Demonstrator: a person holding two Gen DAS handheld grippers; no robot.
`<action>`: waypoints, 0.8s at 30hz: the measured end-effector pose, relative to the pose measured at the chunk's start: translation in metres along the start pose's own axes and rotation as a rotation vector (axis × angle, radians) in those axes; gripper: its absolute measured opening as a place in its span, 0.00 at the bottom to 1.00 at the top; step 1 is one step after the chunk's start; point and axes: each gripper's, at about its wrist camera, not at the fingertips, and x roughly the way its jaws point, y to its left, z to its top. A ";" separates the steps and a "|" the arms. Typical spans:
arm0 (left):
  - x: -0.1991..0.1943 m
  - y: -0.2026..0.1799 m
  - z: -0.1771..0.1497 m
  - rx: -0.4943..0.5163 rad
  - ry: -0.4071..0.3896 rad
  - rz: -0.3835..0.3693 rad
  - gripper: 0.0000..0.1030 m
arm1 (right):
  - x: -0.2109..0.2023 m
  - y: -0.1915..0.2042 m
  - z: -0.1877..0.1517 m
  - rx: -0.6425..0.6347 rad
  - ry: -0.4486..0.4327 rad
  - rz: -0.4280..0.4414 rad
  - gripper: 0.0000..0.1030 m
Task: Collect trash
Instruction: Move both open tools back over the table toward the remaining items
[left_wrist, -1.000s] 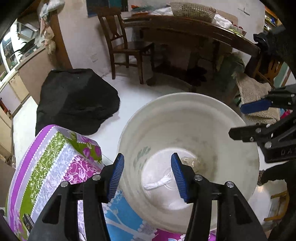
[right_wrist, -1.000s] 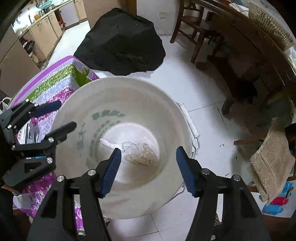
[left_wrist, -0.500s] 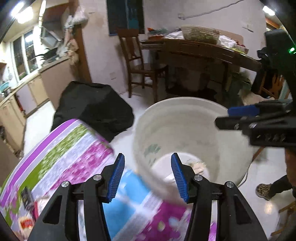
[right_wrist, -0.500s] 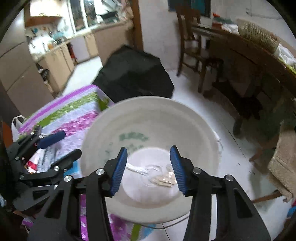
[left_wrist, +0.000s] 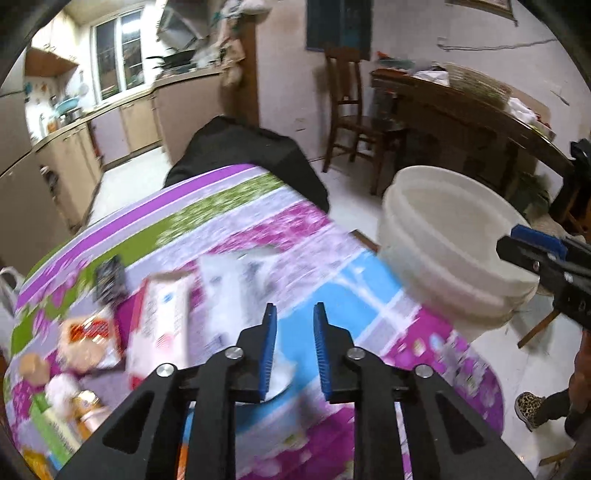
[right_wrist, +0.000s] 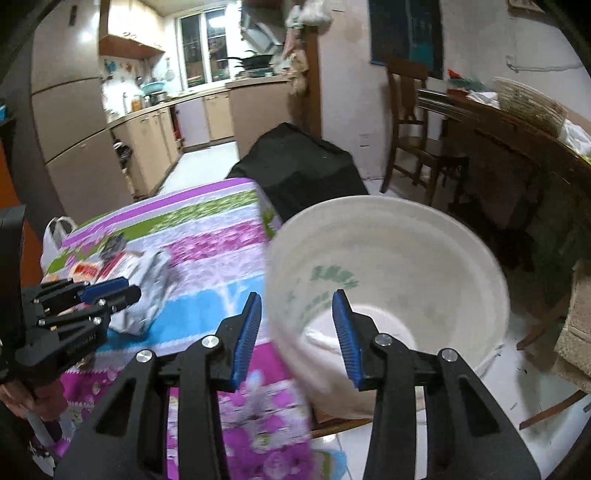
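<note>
Both grippers carry nothing: left gripper (left_wrist: 291, 347) fully closed, right gripper (right_wrist: 295, 332) closing. Wrappers (left_wrist: 159, 325) lie left on the table (left_wrist: 229, 206); reopen before descending, bucket (right_wrist: 388, 280) right.

My left wrist camera looks steeply down along its tongs (left_wrist: 291, 347) onto the counter (left_wrist: 229, 236), bucket (left_wrist: 443, 236) at two o'clock; my right camera faces the bucket (right_wrist: 388, 266) closely, counter (right_wrist: 207, 240) at ten; both share the black bag (left_wrist: 251, 147).
</note>
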 end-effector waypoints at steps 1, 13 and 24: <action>-0.004 0.005 -0.004 -0.006 -0.001 0.004 0.20 | 0.001 0.010 -0.003 -0.007 0.000 0.019 0.37; -0.069 0.096 -0.062 -0.172 0.009 0.125 0.11 | 0.012 0.116 -0.031 -0.067 0.005 0.204 0.37; -0.152 0.207 -0.134 -0.434 0.031 0.335 0.11 | 0.019 0.193 -0.049 -0.140 0.052 0.385 0.37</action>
